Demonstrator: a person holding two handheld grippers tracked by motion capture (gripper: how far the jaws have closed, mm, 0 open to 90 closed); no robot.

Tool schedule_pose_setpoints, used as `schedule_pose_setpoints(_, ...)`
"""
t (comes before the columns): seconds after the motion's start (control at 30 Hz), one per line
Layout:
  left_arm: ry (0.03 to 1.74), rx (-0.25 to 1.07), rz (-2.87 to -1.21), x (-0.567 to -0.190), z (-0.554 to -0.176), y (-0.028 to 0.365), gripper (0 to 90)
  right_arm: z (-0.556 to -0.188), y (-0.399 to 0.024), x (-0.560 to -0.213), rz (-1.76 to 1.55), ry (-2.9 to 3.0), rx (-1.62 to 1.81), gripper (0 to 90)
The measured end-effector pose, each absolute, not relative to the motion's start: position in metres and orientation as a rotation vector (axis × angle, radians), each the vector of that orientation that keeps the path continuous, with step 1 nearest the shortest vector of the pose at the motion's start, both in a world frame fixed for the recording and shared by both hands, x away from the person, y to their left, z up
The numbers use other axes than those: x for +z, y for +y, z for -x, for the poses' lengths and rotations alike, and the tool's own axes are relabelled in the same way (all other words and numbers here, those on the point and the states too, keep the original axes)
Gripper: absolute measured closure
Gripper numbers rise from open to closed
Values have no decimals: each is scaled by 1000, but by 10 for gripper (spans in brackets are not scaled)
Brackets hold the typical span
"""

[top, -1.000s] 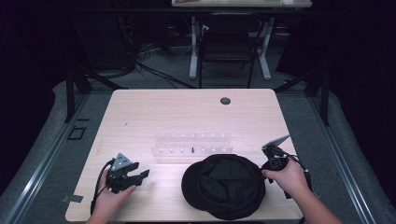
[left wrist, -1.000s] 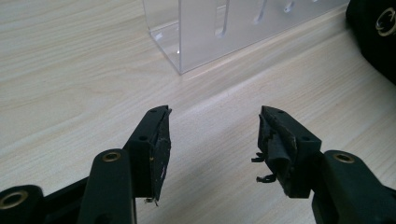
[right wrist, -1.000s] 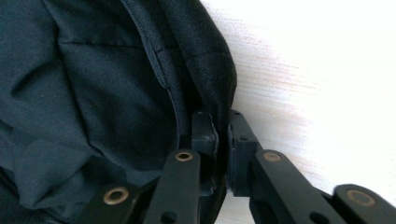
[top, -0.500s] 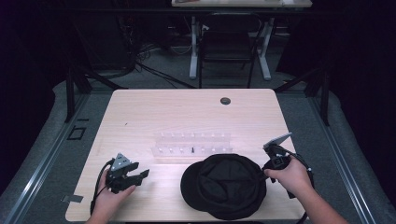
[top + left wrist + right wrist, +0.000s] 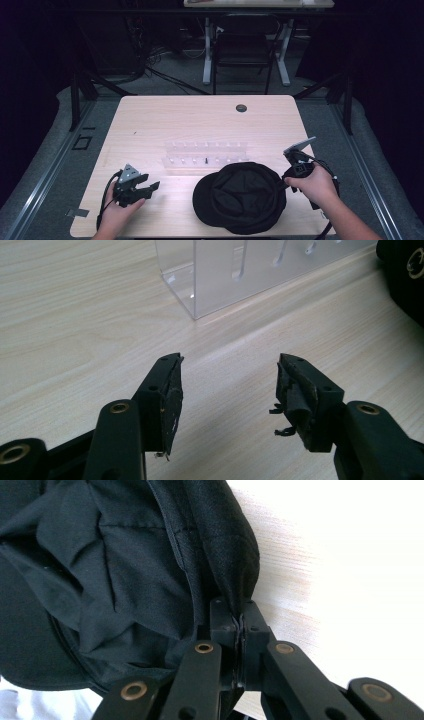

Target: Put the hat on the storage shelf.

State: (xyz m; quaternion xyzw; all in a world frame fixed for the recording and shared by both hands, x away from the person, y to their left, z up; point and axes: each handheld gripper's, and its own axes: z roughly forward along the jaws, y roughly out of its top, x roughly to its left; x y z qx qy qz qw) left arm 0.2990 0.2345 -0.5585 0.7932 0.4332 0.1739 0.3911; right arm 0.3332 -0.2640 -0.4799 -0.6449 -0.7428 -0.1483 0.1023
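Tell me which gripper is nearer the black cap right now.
Right. The right gripper is clamped on the black cap at its edge; the left gripper rests open on the table, apart from it.

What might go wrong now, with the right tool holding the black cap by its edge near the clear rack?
1. The right tool pinches only a thin fold at the rim of the black cap, so the fabric may slip out when lifted.
2. The clear rack stands close behind the cap; a swinging cap may knock it.
3. The left tool is open and apart from the cap, so nothing steadies the other side.
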Motion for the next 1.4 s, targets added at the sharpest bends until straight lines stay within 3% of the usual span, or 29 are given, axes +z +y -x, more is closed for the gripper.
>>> schedule_pose_setpoints(1.4,1098,430,-2025,-558,-298,234,446,-330,-245,-380,1962,-2310,-277,879)
